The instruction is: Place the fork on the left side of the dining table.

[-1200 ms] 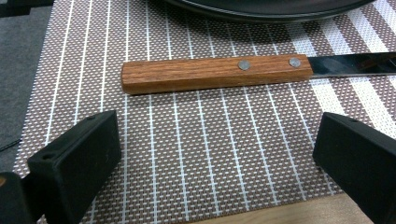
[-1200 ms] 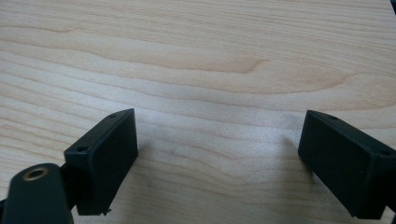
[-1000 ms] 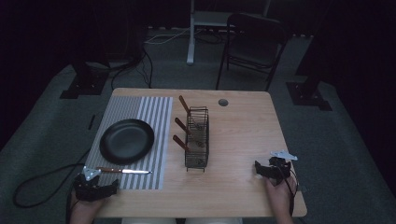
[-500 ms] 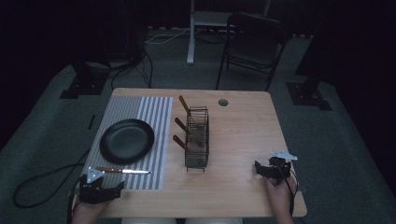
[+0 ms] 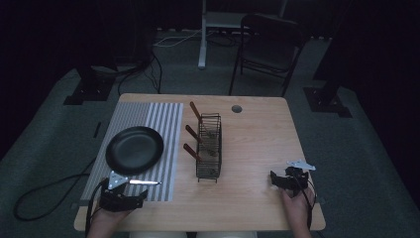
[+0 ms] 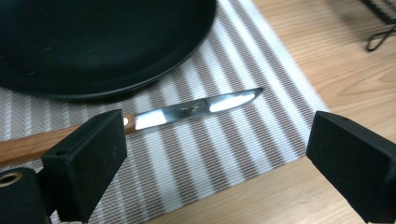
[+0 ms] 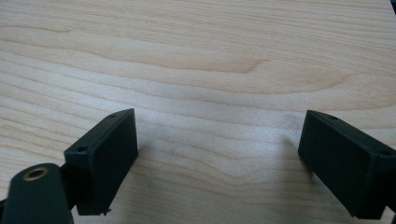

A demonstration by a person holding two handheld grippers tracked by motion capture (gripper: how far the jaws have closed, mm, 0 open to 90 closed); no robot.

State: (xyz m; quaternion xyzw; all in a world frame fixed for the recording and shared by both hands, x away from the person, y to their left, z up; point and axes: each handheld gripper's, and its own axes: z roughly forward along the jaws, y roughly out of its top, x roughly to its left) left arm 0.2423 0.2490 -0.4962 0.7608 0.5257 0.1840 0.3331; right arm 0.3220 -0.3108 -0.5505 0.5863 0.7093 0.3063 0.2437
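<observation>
L gripper (image 6: 217, 158): jaws wide apart, nothing held, low over knife (image 6: 196, 105) to straddle it | knife flat on striped mat (image 6: 261, 98), beside black plate (image 6: 102, 42) | R gripper (image 7: 217, 158): jaws apart, idle on table (image 7: 210, 56)

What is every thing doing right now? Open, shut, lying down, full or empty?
left gripper: open, holding nothing, just short of the knife.
right gripper: open, holding nothing, over bare table.
knife: lying flat on the striped mat, beside the plate.
black plate: empty, flat on the mat.
wire rack: upright, three wooden handles sticking out.
</observation>
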